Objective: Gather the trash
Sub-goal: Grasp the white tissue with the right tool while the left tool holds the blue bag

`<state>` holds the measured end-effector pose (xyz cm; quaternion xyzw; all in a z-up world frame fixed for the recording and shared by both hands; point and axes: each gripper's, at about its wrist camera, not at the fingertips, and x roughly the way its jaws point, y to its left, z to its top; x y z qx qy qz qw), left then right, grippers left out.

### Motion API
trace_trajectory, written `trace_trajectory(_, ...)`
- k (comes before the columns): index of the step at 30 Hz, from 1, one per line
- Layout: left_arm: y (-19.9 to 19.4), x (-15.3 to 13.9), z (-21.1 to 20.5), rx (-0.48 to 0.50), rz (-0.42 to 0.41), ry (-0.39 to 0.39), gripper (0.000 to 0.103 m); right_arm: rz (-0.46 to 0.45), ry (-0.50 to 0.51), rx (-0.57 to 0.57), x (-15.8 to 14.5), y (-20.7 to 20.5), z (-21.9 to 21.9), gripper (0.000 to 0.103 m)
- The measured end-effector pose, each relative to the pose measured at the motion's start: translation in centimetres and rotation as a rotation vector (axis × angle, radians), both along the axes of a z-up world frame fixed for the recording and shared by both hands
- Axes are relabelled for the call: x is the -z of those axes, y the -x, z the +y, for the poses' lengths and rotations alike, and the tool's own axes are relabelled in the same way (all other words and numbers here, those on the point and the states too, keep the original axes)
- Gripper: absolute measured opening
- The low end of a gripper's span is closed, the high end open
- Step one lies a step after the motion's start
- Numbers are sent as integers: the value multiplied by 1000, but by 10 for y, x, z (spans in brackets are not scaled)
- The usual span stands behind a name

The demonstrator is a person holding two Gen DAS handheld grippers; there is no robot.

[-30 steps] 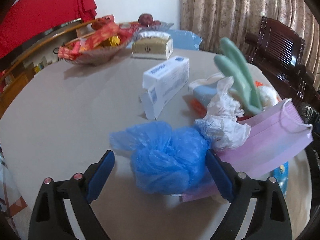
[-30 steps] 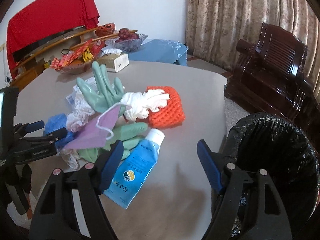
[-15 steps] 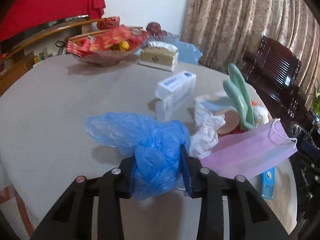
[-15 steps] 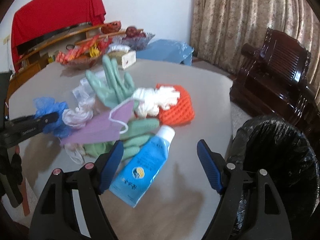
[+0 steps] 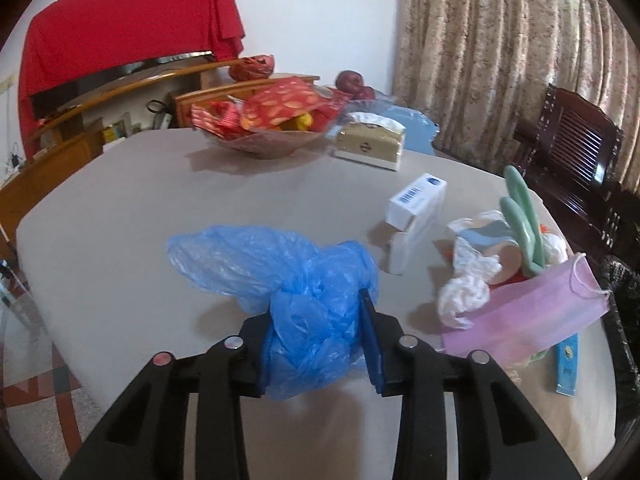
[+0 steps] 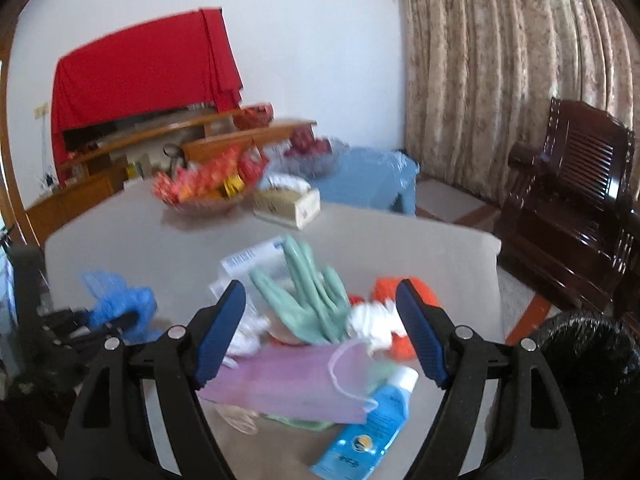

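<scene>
Left gripper (image 5: 316, 340) pinched the blue plastic bag (image 5: 296, 288) above the table (image 5: 120, 216).
Right gripper (image 6: 320, 332) hung spread over the pile: green gloves (image 6: 308, 300), purple mask (image 6: 288, 380) and blue tube (image 6: 364, 436) beneath, black bin (image 6: 592, 380) to its right.

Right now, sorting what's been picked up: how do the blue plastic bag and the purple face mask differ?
The blue plastic bag is crumpled into a wad; the purple face mask lies flat and pleated. The bag is clamped in the left gripper above the table; the mask rests on the trash pile, ungripped. Both are soft, thin trash.
</scene>
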<state>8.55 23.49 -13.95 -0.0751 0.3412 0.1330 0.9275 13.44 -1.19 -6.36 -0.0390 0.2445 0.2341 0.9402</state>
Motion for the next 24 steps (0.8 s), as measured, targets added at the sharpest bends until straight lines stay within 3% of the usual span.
trace_trajectory(6,1,1,8,-14,-2,3,36,52,40,-57,14,-6,24,81)
trace_trajectory(16,3,6,13,-27,9,-14,36,242,108,-98,88,-38,85,78)
trace_trajectory(24,8,12,22,-51,32,-9,36,266,160,-91,102,-38,103,76)
